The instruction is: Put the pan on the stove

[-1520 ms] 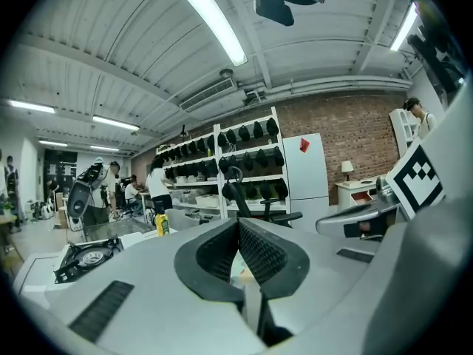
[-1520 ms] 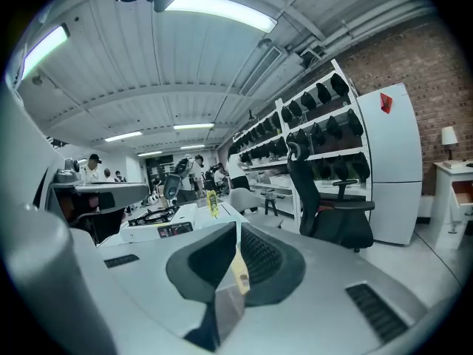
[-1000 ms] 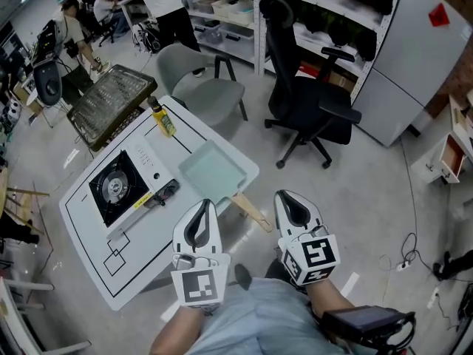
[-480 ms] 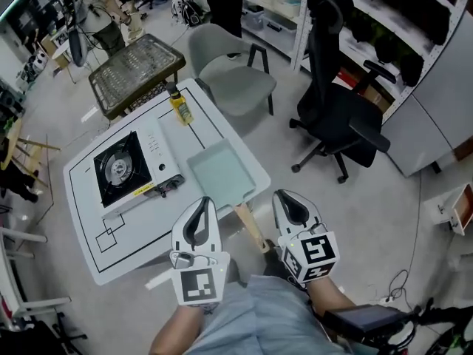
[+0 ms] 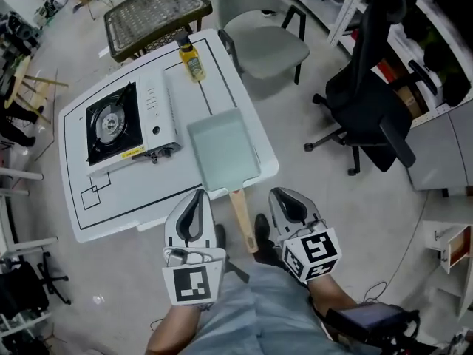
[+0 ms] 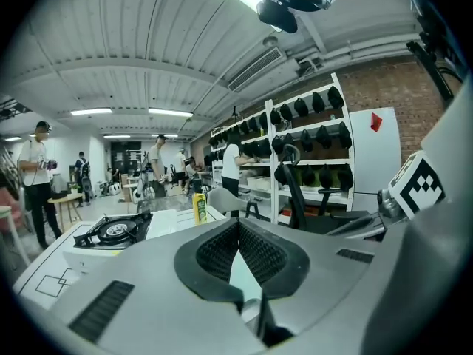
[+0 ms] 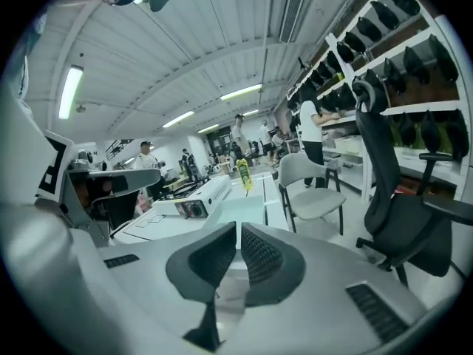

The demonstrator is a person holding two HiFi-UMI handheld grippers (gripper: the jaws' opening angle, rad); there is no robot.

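Left gripper (image 5: pixel 197 195) and right gripper (image 5: pixel 281 195) are pale grey, rounded shells; black ribbed pads (image 6: pixel 259 256) line the jaws; each carries a white cube (image 5: pixel 194 285) printed with black square markers; the person wears a light blue top (image 5: pixel 251 318) and a dark shoe (image 5: pixel 263 233).

The rectangular pan (image 5: pixel 223 151) is pale teal, its wooden handle (image 5: pixel 243 220) tan; the portable stove (image 5: pixel 130 124) is white with a black top; thin black lines mark the white table (image 5: pixel 148 191).
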